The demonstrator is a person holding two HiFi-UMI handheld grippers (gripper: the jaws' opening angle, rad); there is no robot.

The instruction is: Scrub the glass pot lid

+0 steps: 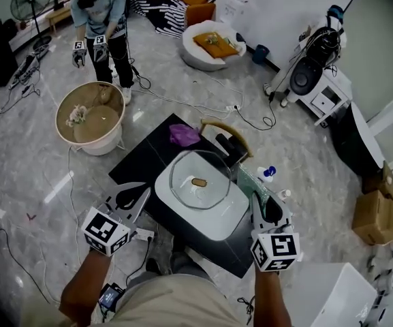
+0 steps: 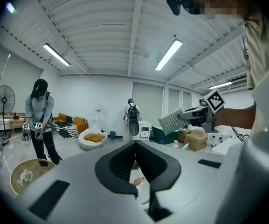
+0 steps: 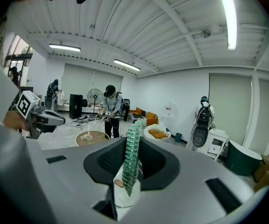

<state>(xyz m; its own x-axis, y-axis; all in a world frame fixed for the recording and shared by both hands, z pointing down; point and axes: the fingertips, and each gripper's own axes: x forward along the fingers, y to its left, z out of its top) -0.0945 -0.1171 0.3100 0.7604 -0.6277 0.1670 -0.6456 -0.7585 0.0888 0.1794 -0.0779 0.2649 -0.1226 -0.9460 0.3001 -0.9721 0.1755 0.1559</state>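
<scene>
- Right claw (image 3: 133, 147) is clamped on a green scrub pad (image 3: 132, 158). It grips one edge only, so most of the pad sticks out past the tips. My guess is that's so the free part can wipe the glass without the claw hitting it.
- In the head view that claw sits at lower right, with the pad angled up and left toward the lid but not touching it.
- Glass lid (image 1: 199, 180) lies dead centre of the frame, knob up, inside a white basin (image 1: 174, 206). The basin rests on a black table (image 1: 138, 161). Probably it's there to keep drips off the floor and stop the lid sliding away.
- Left claw (image 1: 142, 195) is at lower left, just off the basin's edge. Its jaws are closed together with nothing between them.
- I'd say it's parked there to pin the lid's rim once rubbing begins, since a lid lying loose in a basin will likely spin or skate.
- No contact yet from either claw, so scrubbing looks not yet begun.
</scene>
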